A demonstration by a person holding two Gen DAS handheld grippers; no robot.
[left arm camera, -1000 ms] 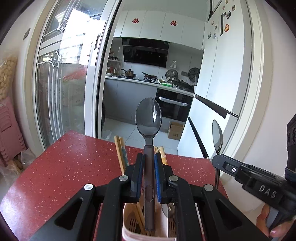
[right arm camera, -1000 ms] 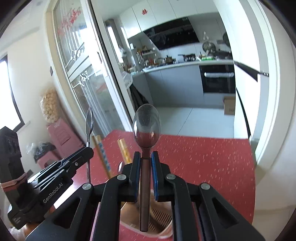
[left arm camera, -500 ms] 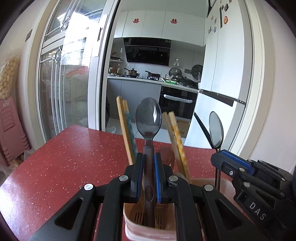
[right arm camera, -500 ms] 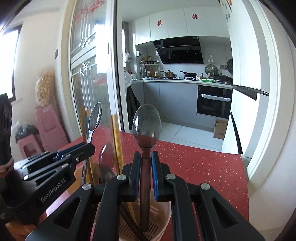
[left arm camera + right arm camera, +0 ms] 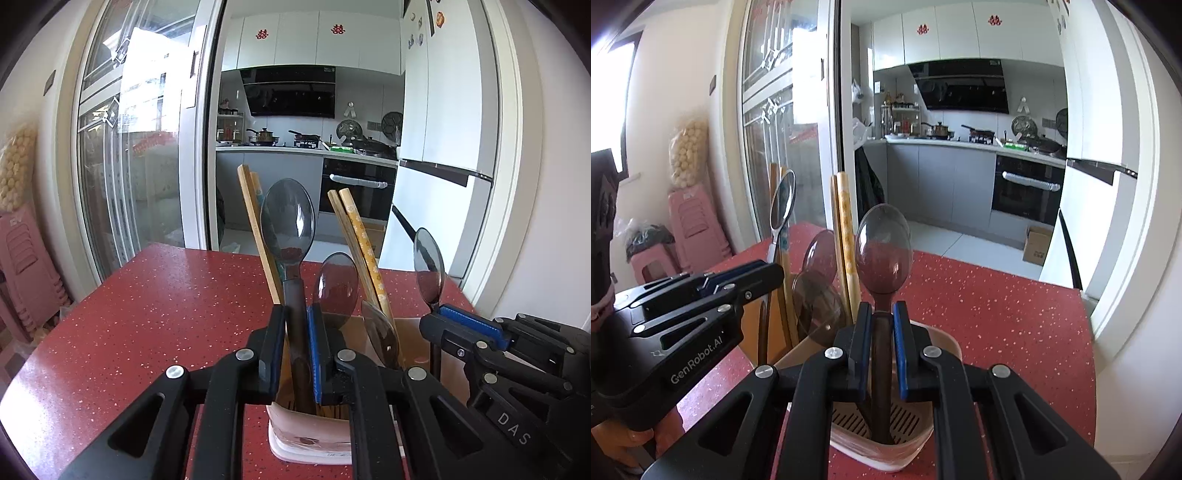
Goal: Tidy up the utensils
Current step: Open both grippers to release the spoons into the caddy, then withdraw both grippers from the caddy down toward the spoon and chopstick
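My left gripper (image 5: 295, 347) pinches one spoon (image 5: 288, 225), my right gripper (image 5: 879, 350) another spoon (image 5: 884, 251), handles down in the holder (image 5: 945, 343) at six o'clock, probably ready for release.

Both spoons (image 5: 288, 225) (image 5: 883, 251) have sunk into the holder (image 5: 945, 345) — handles now deep inside.

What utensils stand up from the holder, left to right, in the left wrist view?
Left pair of chopsticks → spoon held by the left gripper → smaller loose spoon → flowered chopsticks → spoon held by the right gripper.
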